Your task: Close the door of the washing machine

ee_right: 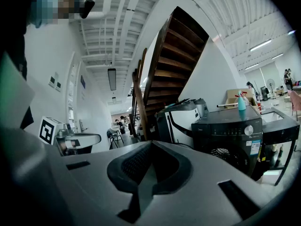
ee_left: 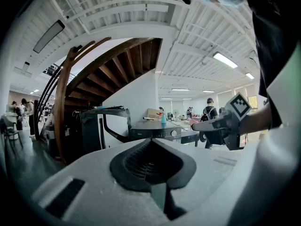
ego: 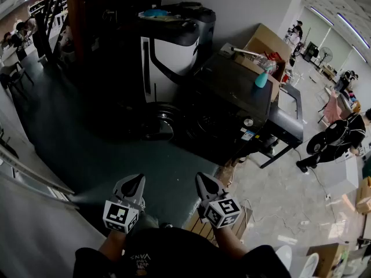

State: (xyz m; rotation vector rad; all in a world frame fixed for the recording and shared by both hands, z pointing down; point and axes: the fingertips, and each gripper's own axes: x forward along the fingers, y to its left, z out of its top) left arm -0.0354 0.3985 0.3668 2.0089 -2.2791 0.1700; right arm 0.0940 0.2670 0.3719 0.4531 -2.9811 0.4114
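Observation:
The black front-loading washing machine (ego: 235, 106) stands a few steps ahead, its front turned toward the lower left. Its round door (ego: 157, 122) hangs swung open to the left of the drum opening (ego: 207, 125). The right gripper view shows the machine (ee_right: 237, 126) with the perforated drum (ee_right: 220, 153) exposed. My left gripper (ego: 132, 185) and right gripper (ego: 206, 184) are held side by side low in the head view, well short of the machine, both shut and holding nothing. The left gripper view has the machine (ee_left: 157, 132) far off and my right gripper (ee_left: 208, 125) at its right.
A teal spray bottle (ego: 262, 79) and a cardboard box (ego: 268, 44) sit on or behind the machine's top. A tall white and black appliance (ego: 171, 45) stands to its left, beside a wooden staircase (ego: 75, 16). A metal table (ego: 291, 112), a fan (ego: 317, 143) and a person (ego: 343, 136) are at the right.

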